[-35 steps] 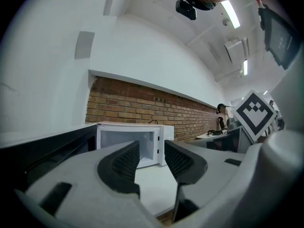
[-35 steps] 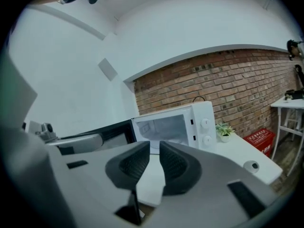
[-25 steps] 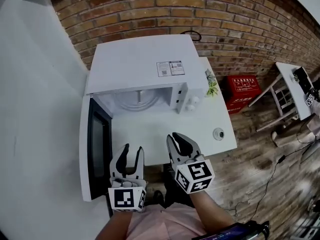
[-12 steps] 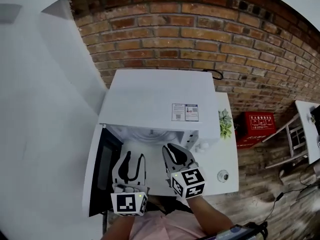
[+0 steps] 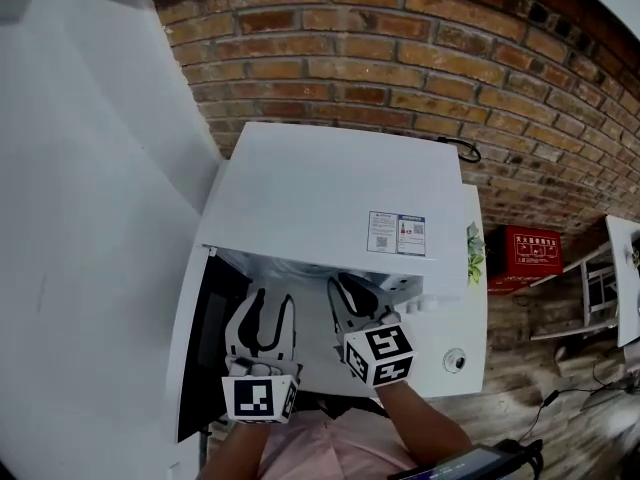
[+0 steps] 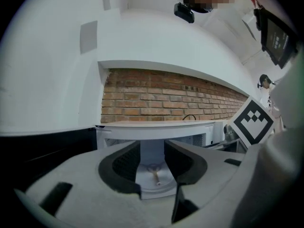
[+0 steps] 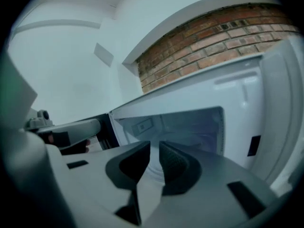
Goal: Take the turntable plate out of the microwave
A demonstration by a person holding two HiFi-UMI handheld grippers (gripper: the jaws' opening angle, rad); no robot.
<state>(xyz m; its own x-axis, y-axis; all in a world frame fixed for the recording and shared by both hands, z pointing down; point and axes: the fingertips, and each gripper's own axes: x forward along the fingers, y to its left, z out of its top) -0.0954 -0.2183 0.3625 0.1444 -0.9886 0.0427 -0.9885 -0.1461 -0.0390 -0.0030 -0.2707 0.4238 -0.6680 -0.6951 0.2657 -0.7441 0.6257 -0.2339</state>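
While the turntable plate (image 6: 155,177) sits untouched inside the open microwave (image 5: 330,188) at twelve o'clock, left gripper (image 5: 268,306) and right gripper (image 5: 350,290) hover empty, jaws apart.

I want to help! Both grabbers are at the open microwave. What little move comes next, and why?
Probably ease both further into the microwave. The left gripper and right gripper are open and empty at its doorway, and the turntable plate lies ahead inside, not yet reached.
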